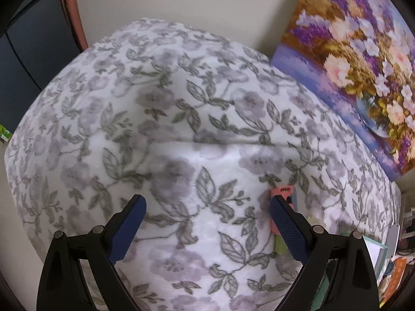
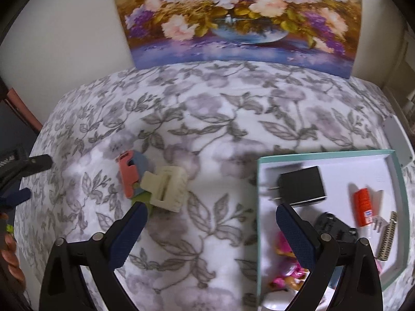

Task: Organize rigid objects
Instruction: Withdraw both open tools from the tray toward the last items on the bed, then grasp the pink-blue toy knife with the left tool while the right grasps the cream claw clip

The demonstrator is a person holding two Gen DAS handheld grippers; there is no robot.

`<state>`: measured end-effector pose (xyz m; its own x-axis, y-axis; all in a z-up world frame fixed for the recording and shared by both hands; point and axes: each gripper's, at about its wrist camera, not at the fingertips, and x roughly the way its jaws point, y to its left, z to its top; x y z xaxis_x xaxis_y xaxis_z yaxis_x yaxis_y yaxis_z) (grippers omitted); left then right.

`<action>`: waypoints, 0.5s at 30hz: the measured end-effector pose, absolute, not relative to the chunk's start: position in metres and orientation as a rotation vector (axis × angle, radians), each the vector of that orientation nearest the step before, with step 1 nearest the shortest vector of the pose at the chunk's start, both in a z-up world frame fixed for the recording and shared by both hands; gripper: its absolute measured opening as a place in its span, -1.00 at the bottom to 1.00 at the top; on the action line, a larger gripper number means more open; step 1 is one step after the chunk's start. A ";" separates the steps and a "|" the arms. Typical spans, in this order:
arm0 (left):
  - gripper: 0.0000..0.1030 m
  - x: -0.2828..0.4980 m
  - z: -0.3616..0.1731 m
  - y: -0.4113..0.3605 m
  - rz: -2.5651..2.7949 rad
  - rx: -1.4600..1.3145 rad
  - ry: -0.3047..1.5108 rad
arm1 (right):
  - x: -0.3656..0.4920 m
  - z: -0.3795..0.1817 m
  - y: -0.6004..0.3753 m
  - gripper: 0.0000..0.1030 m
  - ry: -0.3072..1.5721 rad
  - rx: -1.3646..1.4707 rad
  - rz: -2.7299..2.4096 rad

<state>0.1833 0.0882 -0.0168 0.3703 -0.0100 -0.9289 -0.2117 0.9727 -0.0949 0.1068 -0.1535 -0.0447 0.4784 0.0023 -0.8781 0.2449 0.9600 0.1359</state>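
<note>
Left wrist view: your left gripper [image 1: 207, 212] hangs spread wide and empty over the floral blanket [image 1: 160, 119], a salmon clip [image 1: 284, 194] just behind its right finger. Right wrist view: your right gripper [image 2: 211, 219] also gapes, holding nothing; cream claw clip [image 2: 167, 188] touches the salmon clip [image 2: 127, 178] on the blanket; black charger [image 2: 302, 185] and orange tube [image 2: 362, 207] lie inside the teal-rimmed box [image 2: 324, 154].

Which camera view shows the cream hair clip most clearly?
The right wrist view shows the cream hair clip best: it lies whole on the floral blanket, beside the coral clip. In the left wrist view the cream clip is almost hidden behind a finger of the left gripper.
</note>
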 end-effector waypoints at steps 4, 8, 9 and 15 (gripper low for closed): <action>0.87 0.190 -0.036 0.073 0.092 -0.227 1.228 | 0.116 -0.054 -0.148 0.96 1.079 0.278 -0.130; 0.87 0.196 -0.058 0.063 0.090 -0.229 1.278 | 0.124 -0.066 -0.146 0.96 1.096 0.308 -0.120; 0.87 0.198 -0.061 0.060 0.089 -0.228 1.283 | 0.126 -0.070 -0.146 0.96 1.101 0.311 -0.121; 0.87 0.205 -0.068 0.056 0.096 -0.214 1.275 | 0.139 -0.085 -0.144 0.96 1.111 0.329 -0.113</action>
